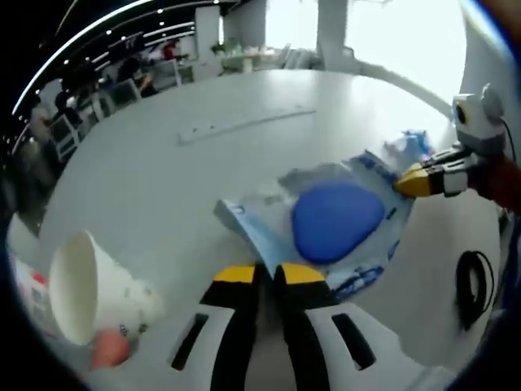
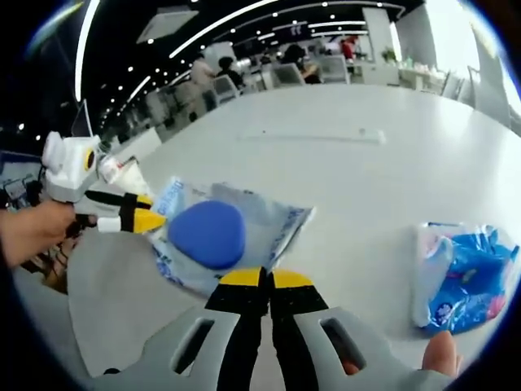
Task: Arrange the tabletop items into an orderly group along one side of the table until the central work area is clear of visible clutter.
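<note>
White counter [image 1: 244, 163]. Clear packet with blue pad [image 1: 335, 218] lies mid-counter, between both claws. Left claw [image 1: 269, 273] closed on packet's near edge; right claw [image 2: 266, 278] closed on opposite edge. Paper cup [image 1: 85, 289] tipped over, near left. Blue wrapper [image 2: 464, 277] lies to the right.

Two grippers are counted: the left gripper [image 1: 268, 275] and the right gripper [image 2: 266, 279]. One clear plastic packet [image 1: 355, 236] holding one blue rounded item [image 1: 336, 218] is recorded at mid-table. One paper cup [image 1: 85, 295] is noted lying on its side at near left. One blue-and-white wrapped pack [image 2: 457, 277] is noted at right. One black cable coil [image 1: 472, 285] is recorded. One long flat strip [image 2: 313, 135] is seen far across the table.
</note>
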